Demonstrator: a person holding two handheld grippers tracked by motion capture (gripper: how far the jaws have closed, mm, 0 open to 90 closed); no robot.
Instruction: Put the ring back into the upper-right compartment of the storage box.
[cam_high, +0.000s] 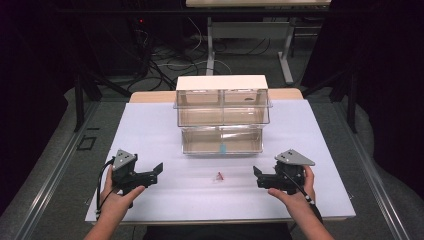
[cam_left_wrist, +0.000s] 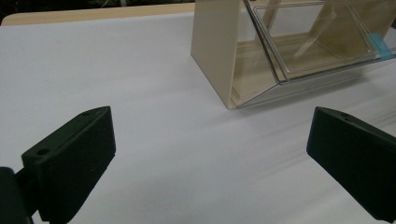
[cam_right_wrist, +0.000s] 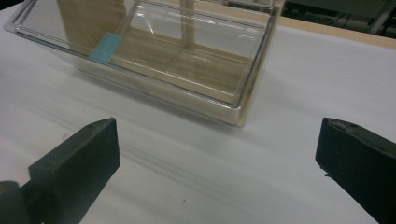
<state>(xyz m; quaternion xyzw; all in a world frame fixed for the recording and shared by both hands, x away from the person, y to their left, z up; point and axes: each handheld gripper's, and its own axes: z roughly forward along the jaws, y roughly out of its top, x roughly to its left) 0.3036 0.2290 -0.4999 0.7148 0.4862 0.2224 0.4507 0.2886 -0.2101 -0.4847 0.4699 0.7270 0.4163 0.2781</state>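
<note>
- While both hands rest low on the white table (cam_high: 150, 125) in the high view, the left gripper (cam_high: 158, 170) and right gripper (cam_high: 256, 173) flank a small red item (cam_high: 219, 175), apart from it, before the clear drawer cabinet (cam_high: 222, 115).
- Left gripper view: jaws spread wide, empty; the cabinet (cam_left_wrist: 219, 51) lies ahead.
- Right gripper view: jaws wide apart, empty; the lower drawer (cam_right_wrist: 187, 60) bears a blue tag (cam_right_wrist: 105, 46).

A dark room lies beyond the bench (cam_high: 150, 130), its top covered in white. Ahead, far past the jaws, cables (cam_high: 170, 60) sprawl over grey floor (cam_high: 60, 165) beneath a light table (cam_high: 250, 4) on metal legs.
</note>
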